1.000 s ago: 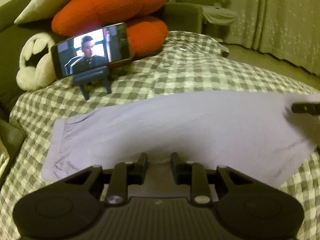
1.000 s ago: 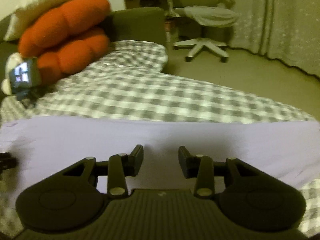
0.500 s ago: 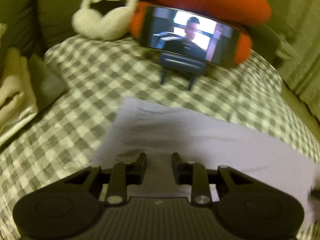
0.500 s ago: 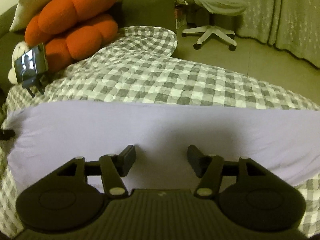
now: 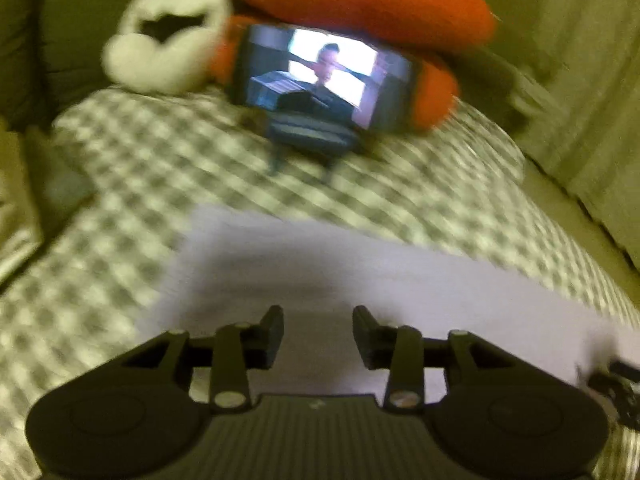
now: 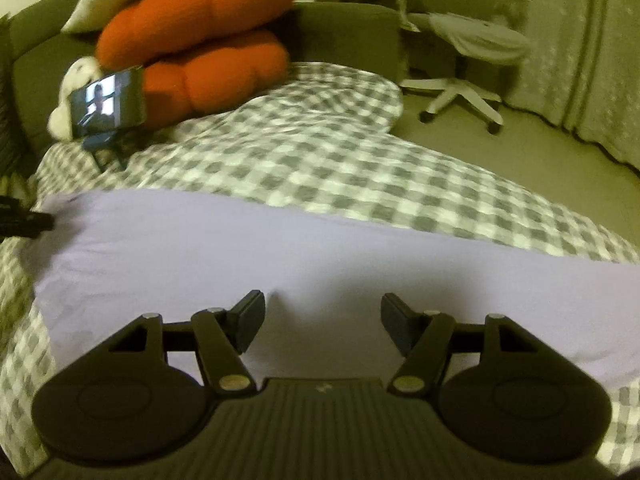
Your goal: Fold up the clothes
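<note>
A pale lilac garment (image 6: 280,252) lies flat in a long folded band across the grey checked bedspread (image 6: 320,152); it also shows in the left wrist view (image 5: 360,272). My left gripper (image 5: 318,334) is open and empty, just above the garment's left end. My right gripper (image 6: 322,320) is open wide and empty above the garment's near edge, right of its middle. The left gripper's tip shows at the left edge of the right wrist view (image 6: 24,222). The right gripper's tip shows at the lower right of the left wrist view (image 5: 616,384).
A phone on a stand (image 5: 324,80) plays video at the far side, against orange cushions (image 6: 200,40) and a white plush toy (image 5: 164,36). Folded pale cloth (image 5: 16,200) lies at the left. An office chair (image 6: 468,64) and curtains (image 6: 580,40) stand beyond the bed.
Both grippers' jaws have opened wider. The left gripper has swung toward the garment's left end; its view is now blurred with motion. The right gripper has edged a little left.
</note>
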### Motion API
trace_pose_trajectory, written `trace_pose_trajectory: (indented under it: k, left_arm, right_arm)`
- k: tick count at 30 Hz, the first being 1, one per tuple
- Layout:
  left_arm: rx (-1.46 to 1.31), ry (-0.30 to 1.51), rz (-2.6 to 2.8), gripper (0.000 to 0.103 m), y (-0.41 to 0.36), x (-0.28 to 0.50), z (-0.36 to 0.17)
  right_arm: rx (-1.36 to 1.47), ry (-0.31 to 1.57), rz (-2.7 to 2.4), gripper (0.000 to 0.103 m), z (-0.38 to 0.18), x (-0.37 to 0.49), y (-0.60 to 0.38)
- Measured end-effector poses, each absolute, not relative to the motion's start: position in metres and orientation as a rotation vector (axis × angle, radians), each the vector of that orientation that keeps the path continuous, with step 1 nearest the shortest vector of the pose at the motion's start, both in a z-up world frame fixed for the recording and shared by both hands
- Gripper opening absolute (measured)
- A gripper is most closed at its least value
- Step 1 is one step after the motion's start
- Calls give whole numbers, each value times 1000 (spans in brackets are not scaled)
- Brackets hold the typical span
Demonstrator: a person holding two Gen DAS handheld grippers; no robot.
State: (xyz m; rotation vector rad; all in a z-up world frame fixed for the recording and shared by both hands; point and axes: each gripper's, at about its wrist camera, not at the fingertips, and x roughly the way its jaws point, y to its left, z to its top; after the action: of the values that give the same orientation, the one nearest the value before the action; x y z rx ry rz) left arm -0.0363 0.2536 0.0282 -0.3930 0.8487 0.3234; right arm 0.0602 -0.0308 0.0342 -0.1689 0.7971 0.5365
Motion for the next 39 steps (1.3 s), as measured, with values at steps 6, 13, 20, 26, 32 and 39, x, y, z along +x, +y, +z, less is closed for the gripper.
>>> trace_pose_trajectory:
  k: [6,13,20,26,32,39]
  left_arm:
    - [-179,838,281,39,203,-30,24]
    - [-76,832,237,43,178,-30,22]
    - [-116,850,240,47,182,-29,21]
    - [-96,850,246,48,178,-29,20]
    - [-187,868,238,48,193,-30,25]
    - [-216,868,240,48,197,-31,26]
  right_arm:
    - [-282,769,630,68,34,37,-4]
    - [-441,729,784,68,30,5,21]
    - [-407,788,787,68,25,10,18]
    - [-360,794,740,68,23,1,18]
    - [-346,754,693,68,32,-3,15]
    - [-352,684,782,10,35,-21,35]
